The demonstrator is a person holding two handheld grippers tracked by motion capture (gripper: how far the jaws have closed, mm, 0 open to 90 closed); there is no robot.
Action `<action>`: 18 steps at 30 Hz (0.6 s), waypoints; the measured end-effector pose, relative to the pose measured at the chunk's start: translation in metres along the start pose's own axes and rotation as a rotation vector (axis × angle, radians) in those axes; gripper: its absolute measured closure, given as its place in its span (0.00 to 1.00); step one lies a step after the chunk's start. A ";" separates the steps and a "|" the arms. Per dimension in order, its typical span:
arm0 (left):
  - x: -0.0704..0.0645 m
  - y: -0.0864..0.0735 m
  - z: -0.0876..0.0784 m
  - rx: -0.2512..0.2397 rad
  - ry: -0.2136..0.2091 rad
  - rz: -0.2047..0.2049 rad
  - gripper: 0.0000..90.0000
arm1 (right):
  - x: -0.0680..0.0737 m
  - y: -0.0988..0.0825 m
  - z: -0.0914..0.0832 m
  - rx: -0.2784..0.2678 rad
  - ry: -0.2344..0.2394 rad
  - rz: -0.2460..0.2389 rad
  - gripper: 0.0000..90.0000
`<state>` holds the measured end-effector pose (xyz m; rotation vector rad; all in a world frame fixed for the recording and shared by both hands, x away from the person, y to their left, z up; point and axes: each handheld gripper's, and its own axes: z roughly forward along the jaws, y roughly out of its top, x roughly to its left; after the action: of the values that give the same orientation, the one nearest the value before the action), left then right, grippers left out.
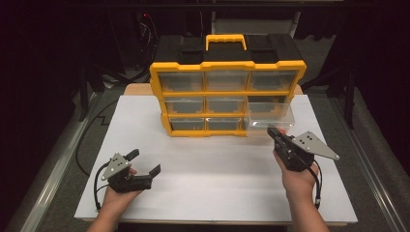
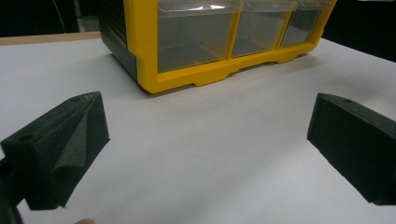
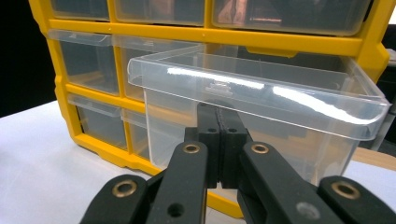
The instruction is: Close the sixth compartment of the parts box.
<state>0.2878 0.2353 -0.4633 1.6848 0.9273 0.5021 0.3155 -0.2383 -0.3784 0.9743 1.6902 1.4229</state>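
High view shows a yellow box of drawers [image 1: 227, 99] standing near the far edge of the white bench [image 1: 208, 183], a bit right of the middle. It has clear little drawers in three rows. One clear drawer [image 1: 270, 117], in the right column near the bottom, sticks out toward the person while the others sit flush, so this is the one being worked on. The right tongs [image 1: 273, 131] are at its front, toward the right edge of the bench. In the right gripper view, the right tongs [image 3: 218, 140] are squeezed together, with no gap between the pads. They sit just under the front lip of the clear drawer [image 3: 261, 107], right below its small tab. I think they are clamped on that front wall or tab, but the lip hides the tips, so I cannot be sure. A grip in the middle would make the drawer slide straight and not jam. The left tongs [image 1: 143, 162] rest low near the front left corner of the bench, well away from the box. In the left gripper view their two black pads [image 2: 60, 149] stand wide apart with bare bench between them. They hold nothing, likely waiting so they do not get in the way
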 end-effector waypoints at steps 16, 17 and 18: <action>0.000 0.000 0.001 0.003 0.005 -0.002 0.00 | -0.006 0.003 0.013 0.021 -0.016 0.009 1.00; 0.000 0.000 0.001 0.003 0.004 -0.003 0.00 | -0.007 0.003 0.013 0.020 -0.018 0.007 1.00; 0.000 0.000 0.001 0.003 0.004 -0.003 0.00 | -0.007 0.003 0.014 0.021 -0.020 0.006 1.00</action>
<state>0.2886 0.2344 -0.4638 1.6859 0.9336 0.5028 0.3316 -0.2381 -0.3769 1.0024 1.6921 1.3976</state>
